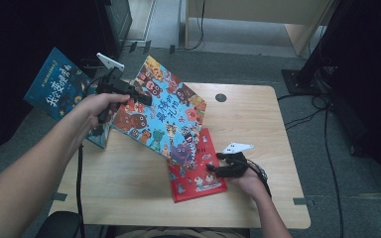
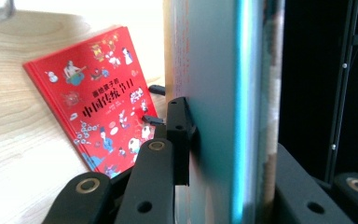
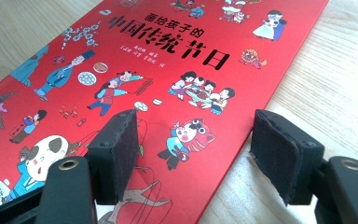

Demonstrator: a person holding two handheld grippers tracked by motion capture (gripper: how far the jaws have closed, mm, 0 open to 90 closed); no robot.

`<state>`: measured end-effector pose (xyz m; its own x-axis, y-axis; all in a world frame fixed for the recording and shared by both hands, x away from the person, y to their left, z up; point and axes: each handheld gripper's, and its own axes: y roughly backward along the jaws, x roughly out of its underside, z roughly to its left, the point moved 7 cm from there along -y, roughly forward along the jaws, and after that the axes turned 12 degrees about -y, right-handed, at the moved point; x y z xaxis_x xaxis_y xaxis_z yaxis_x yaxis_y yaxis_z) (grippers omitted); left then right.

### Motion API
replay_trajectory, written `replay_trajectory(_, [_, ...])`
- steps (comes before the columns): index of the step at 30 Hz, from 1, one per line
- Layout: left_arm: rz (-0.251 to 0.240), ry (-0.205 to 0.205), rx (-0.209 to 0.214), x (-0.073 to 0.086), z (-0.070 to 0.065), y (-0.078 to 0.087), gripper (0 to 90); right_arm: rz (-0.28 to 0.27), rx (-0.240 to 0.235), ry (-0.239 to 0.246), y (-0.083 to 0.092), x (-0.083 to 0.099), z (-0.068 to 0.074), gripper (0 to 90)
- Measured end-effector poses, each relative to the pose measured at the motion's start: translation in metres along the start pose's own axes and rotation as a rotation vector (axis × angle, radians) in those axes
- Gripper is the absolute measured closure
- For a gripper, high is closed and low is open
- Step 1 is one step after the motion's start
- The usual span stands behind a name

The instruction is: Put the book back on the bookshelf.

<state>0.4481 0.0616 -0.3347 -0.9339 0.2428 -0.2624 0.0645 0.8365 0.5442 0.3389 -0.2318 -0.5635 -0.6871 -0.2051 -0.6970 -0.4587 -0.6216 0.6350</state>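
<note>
Red and flat, a picture book (image 1: pixel 198 171) lies on the near right part of the wooden table (image 1: pixel 129 183), its cover up and its lettering in black. Partly over its far left corner hangs a second book, a blue picture book (image 1: pixel 166 111) crowded with cartoon animals, which is lifted off the table and tilted, its near corner low above the red one. The left gripper (image 1: pixel 138 97) holds this blue book at its far left edge; in the left gripper view (image 2: pixel 228 140) the book's teal edge stands upright between the two black jaws, which are closed tight against it on both sides. A third, dark blue book (image 1: pixel 59 87) sits at the far left, partly past the table's left edge and behind the person's left hand (image 1: pixel 99 105). The right gripper (image 1: pixel 216 168) rests at the right edge of the red book, near the person. In the right gripper view (image 3: pixel 196 154) its jaws stand apart with bare padded faces: the left pad is over the red cover and the right pad over the bare wood just beside the book's edge, neither one pressing on it.
</note>
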Motion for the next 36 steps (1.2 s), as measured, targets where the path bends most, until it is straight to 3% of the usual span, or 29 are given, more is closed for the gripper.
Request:
replay_trajectory(9, [-0.019,-0.016,-0.009,-0.01,-0.004,0.025,78.8,-0.013,0.002,-0.025,0.001,0.002,0.001,32.2])
replay_trajectory(18, [-0.079,-0.012,0.011,-0.018,-0.008,0.051,79.0,-0.009,0.002,-0.028,0.002,0.004,0.002,32.1])
replay_trajectory(25, [-0.138,-0.009,-0.002,-0.024,-0.009,0.081,78.8,-0.006,-0.001,-0.022,0.001,0.003,0.001,31.8])
replay_trajectory(36, [-0.175,0.019,-0.043,-0.017,0.011,0.113,79.0,0.006,-0.003,-0.027,0.001,0.001,0.0,34.4])
